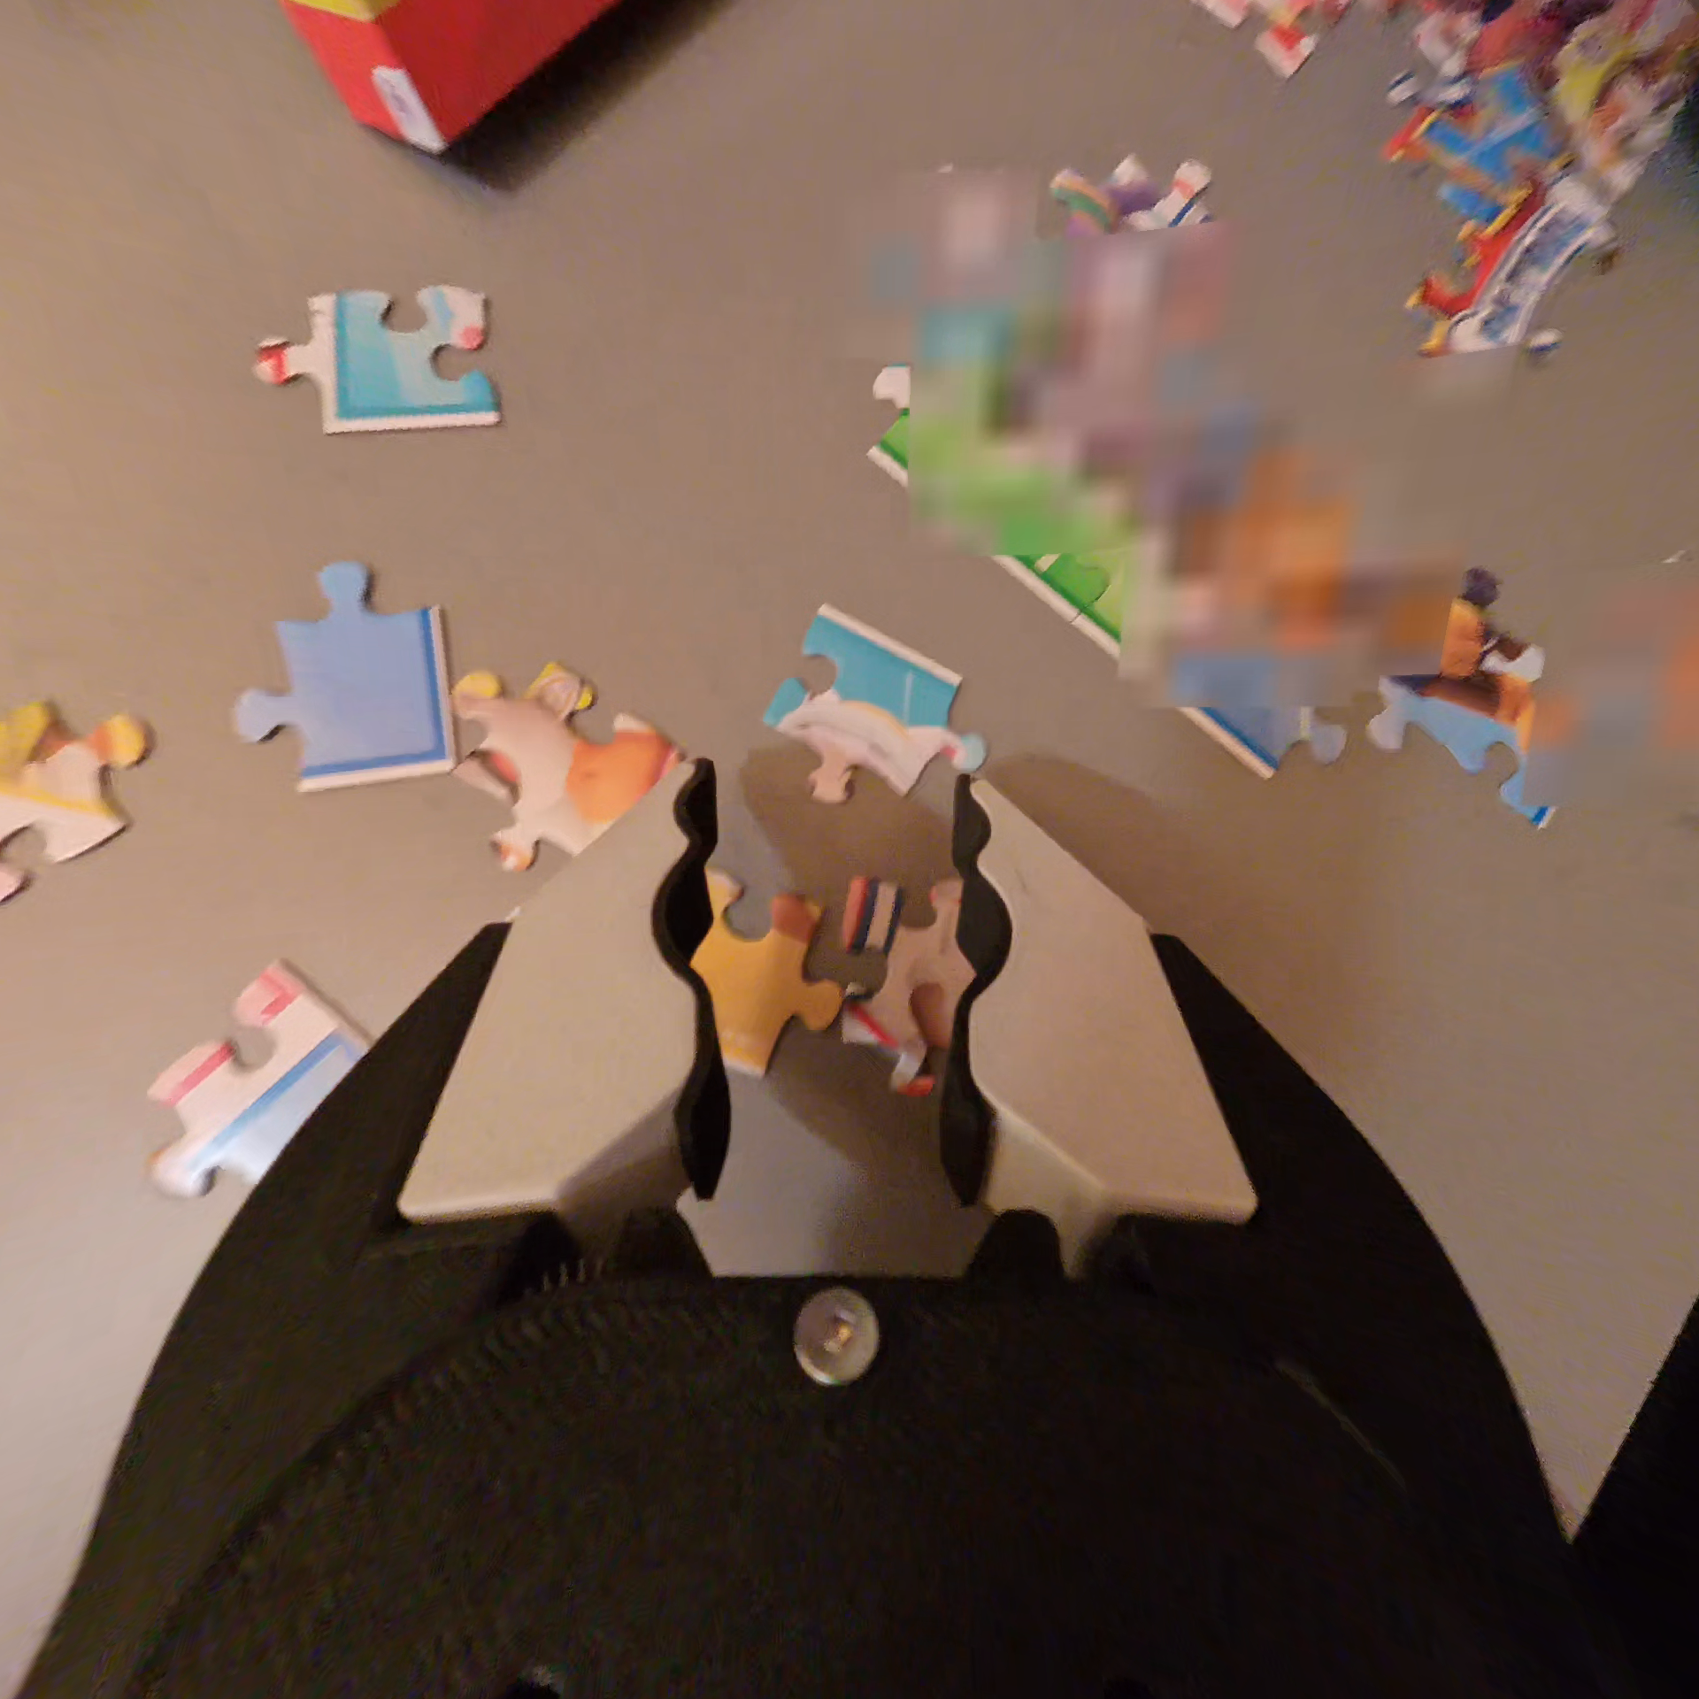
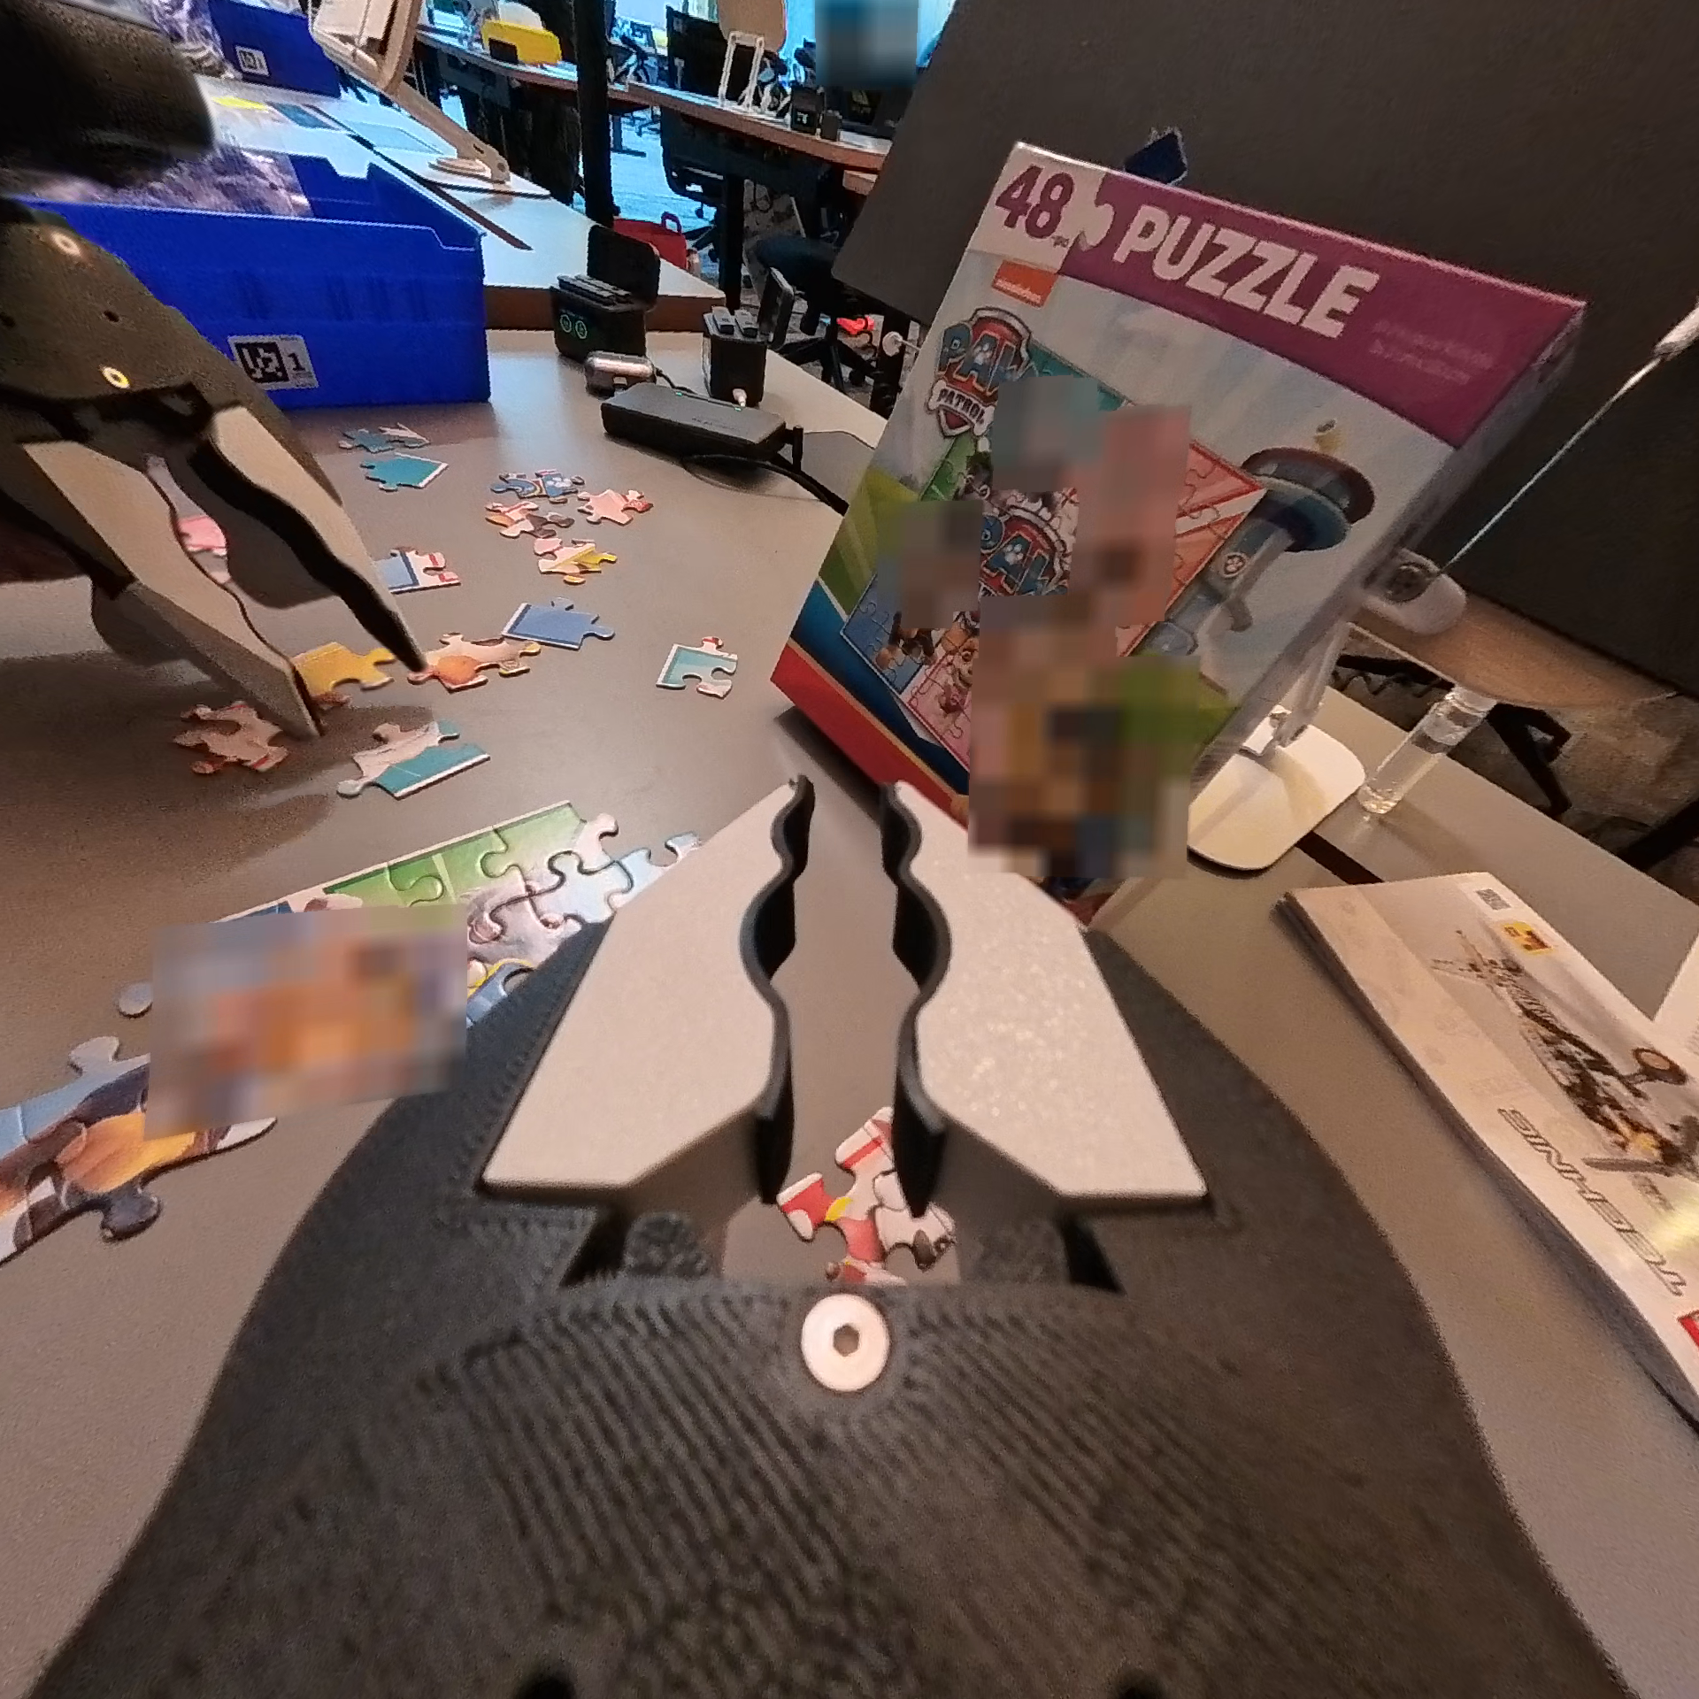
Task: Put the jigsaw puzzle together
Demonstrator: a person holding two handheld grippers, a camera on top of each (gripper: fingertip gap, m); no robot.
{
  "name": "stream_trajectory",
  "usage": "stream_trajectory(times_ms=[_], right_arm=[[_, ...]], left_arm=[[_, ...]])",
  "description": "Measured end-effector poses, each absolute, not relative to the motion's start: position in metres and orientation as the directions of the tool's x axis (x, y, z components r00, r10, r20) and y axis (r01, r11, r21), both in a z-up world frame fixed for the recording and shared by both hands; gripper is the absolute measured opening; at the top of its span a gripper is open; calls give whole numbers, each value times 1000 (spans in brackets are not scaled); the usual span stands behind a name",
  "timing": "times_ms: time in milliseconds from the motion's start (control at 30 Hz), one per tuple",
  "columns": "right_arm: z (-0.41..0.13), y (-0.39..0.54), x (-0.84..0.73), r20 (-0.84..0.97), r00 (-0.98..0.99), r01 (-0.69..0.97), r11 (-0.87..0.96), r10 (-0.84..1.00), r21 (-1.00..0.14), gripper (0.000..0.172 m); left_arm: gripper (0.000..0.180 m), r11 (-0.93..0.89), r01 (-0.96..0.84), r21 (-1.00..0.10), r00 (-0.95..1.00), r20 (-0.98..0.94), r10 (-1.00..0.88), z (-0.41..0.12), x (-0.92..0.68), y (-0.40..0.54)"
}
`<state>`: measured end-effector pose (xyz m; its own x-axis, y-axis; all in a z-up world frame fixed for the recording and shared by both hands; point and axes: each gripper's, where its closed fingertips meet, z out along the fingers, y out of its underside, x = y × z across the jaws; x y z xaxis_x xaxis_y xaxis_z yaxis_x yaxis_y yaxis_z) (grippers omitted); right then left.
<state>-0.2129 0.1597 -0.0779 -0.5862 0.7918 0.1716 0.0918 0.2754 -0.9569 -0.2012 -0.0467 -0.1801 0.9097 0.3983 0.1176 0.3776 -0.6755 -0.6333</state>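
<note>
Left gripper (image 1: 832,781): jaws spread wide, nothing gripped, tips down at the grey table (image 1: 644,515); yellow puzzle piece (image 1: 763,984) lay between its fingers, teal-and-white piece (image 1: 873,708) at twelve o'clock. Right gripper (image 2: 846,791): narrowly parted, gripping nothing; puzzle box (image 2: 1149,478) at one o'clock.

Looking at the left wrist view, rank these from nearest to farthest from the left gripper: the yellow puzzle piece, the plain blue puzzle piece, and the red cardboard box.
1. Yellow puzzle piece: between the left gripper's fingers.
2. Plain blue puzzle piece: left.
3. Red cardboard box: top left.
</note>
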Motion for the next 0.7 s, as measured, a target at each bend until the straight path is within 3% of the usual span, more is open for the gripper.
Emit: stream_trajectory(times_ms=[333, 433, 567, 700], right_arm=[[-75, 156, -211, 197, -588, 76, 296, 784, -952, 14], [-76, 155, -210, 199, -590, 75, 299, 783, -951, 14], [-77, 154, -210, 203, -591, 76, 305, 780, -949, 14], [-75, 154, -210, 207, -590, 72, 306, 780, -949, 14]], left_arm=[[19, -702, 372, -607, 912, 100, 397, -192, -200, -42], [0, -700, 380, -605, 918, 151, 367, -192, -192, -39], [0, -720, 366, -589, 926, 152, 346, -194, -187, -39], [0, -668, 365, -649, 918, 132, 374, -182, -197, -37]])
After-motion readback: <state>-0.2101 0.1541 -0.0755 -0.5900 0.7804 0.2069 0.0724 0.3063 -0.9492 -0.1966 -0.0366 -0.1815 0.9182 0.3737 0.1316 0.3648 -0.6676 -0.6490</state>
